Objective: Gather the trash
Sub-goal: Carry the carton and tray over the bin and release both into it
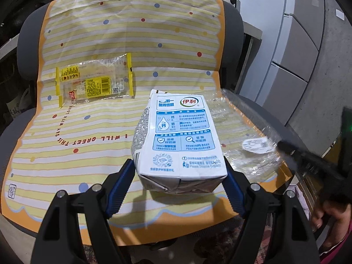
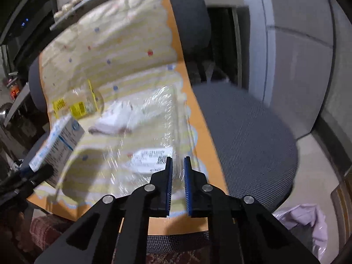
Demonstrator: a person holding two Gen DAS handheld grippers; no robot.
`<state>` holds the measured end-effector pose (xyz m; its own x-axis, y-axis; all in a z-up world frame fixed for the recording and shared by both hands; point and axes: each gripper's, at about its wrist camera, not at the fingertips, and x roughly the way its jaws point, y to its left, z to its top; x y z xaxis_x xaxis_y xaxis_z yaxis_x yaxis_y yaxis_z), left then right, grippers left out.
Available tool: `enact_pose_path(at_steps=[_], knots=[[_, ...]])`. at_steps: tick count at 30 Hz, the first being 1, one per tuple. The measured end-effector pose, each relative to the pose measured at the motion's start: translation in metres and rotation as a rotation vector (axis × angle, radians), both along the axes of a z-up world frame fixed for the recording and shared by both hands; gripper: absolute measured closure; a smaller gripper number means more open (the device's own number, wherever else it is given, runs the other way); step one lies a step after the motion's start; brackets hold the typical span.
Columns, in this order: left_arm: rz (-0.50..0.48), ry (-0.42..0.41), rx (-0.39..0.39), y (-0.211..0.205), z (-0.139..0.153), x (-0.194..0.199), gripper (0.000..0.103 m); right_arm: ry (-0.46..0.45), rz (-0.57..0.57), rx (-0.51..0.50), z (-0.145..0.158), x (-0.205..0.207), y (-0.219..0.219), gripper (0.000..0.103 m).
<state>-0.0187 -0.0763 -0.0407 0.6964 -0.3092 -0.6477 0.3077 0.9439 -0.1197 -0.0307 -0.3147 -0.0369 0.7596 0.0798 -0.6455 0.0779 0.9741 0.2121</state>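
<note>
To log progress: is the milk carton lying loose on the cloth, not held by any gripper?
No, the left gripper clamps the milk carton between both blue pads.

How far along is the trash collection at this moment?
Nothing looks binned yet. In hand: the left gripper is shut on the milk carton, and the right gripper pinches the clear plastic tray. Left: the yellow snack wrapper lies untouched on the striped cloth, and a crumpled tissue too.

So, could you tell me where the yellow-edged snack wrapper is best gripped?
Take the yellow-edged snack wrapper by its sealed yellow right end, coming from the chair's front: it lies flat on the striped cloth, and that crimped strip looks stiffer than the clear film.
</note>
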Motion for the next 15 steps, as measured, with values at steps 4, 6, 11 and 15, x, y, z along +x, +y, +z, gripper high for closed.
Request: enact_pose_path(at_steps=[4,6,11,15], knots=[[-0.029,-0.025,-0.019,-0.006,0.012,-0.009,0.028,-0.1,-0.037,-0.013,0.043,-0.025,-0.013,0.096],[-0.05,-0.04,-0.028,-0.011,0.017,-0.014,0.028,-0.128,-0.069,-0.005,0.061,-0.039,-0.025,0.097],[-0.133,-0.07,-0.046,-0.038,0.028,-0.026,0.028,-0.165,-0.151,-0.034,0.088,-0.077,-0.054,0.099],[-0.224,-0.092,-0.072,-0.069,0.032,-0.036,0.028,-0.168,-0.22,-0.068,0.099,-0.114,-0.077,0.099]])
